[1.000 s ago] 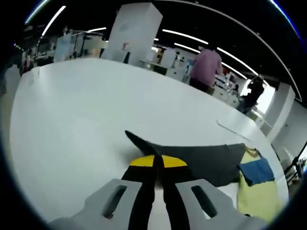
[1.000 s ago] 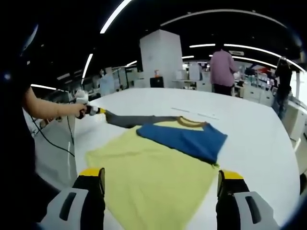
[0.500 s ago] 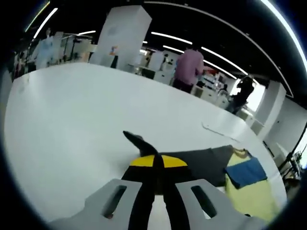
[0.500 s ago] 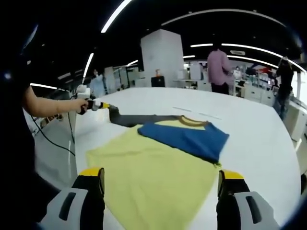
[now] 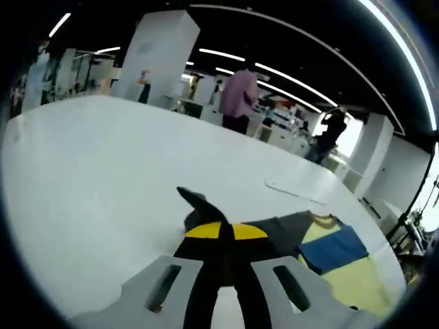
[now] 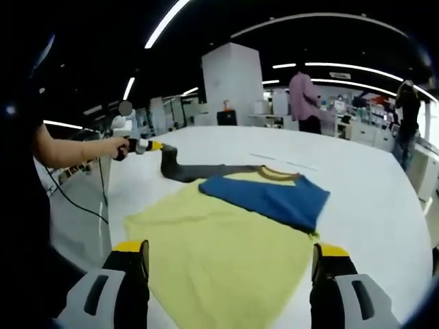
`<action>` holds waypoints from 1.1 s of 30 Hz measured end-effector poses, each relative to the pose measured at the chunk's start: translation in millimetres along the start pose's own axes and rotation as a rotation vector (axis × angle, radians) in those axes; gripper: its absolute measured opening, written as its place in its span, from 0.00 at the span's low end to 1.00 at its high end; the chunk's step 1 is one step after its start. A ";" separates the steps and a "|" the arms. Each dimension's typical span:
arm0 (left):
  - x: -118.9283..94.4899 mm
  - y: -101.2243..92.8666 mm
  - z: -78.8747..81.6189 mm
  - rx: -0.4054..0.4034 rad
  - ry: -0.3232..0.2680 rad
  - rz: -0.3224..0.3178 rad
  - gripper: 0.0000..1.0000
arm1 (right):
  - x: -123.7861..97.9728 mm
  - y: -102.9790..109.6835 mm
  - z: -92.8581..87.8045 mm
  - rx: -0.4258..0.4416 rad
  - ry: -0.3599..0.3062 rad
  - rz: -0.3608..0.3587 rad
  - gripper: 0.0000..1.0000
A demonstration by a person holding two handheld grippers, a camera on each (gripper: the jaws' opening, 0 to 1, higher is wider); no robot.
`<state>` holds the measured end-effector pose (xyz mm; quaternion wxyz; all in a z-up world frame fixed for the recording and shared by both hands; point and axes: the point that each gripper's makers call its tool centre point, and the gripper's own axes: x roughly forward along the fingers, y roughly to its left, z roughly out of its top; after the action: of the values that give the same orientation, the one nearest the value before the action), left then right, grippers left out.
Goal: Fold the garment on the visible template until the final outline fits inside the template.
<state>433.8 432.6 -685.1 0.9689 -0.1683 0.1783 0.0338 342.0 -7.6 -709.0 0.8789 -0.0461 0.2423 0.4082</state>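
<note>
A yellow shirt (image 6: 219,240) lies flat on the white table (image 6: 370,199), its blue sleeve (image 6: 267,193) folded across the chest. Its dark grey sleeve (image 6: 195,171) stretches toward the left gripper (image 6: 152,145), which a hand holds above the table with the cuff hanging from it. In the left gripper view, my left gripper (image 5: 219,232) is shut on the grey sleeve (image 5: 285,229), whose cuff (image 5: 194,199) sticks up past the yellow tips. The blue sleeve (image 5: 336,247) and yellow body (image 5: 353,281) lie beyond. My right gripper (image 6: 231,255) stands open over the shirt's hem, holding nothing.
Thin line marks (image 5: 291,192) run on the table behind the collar. A person in a pink top (image 6: 302,92) and another in dark clothes (image 5: 328,130) stand beyond the far edge, near a white pillar (image 6: 230,82). The table's left edge (image 6: 108,199) drops to the floor.
The left gripper has risen and swung toward the shirt, lifting the grey sleeve's cuff off the table. The right gripper has stayed put and open.
</note>
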 end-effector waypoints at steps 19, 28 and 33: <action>14.9 -58.0 0.3 0.019 -0.005 -0.115 0.01 | 7.7 10.6 0.4 -0.010 -0.008 0.033 0.99; 18.6 -81.0 -3.1 -0.008 0.011 -0.165 0.01 | 8.8 15.0 6.6 -0.005 -0.041 0.049 0.99; 19.8 -88.3 -3.1 0.004 0.019 -0.187 0.01 | 8.9 16.4 10.4 0.002 -0.061 0.058 0.99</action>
<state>462.4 348.5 -667.2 0.9664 -0.1828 0.1711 -0.0586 338.8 12.3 -702.1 0.8738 -0.0255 0.2170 0.4343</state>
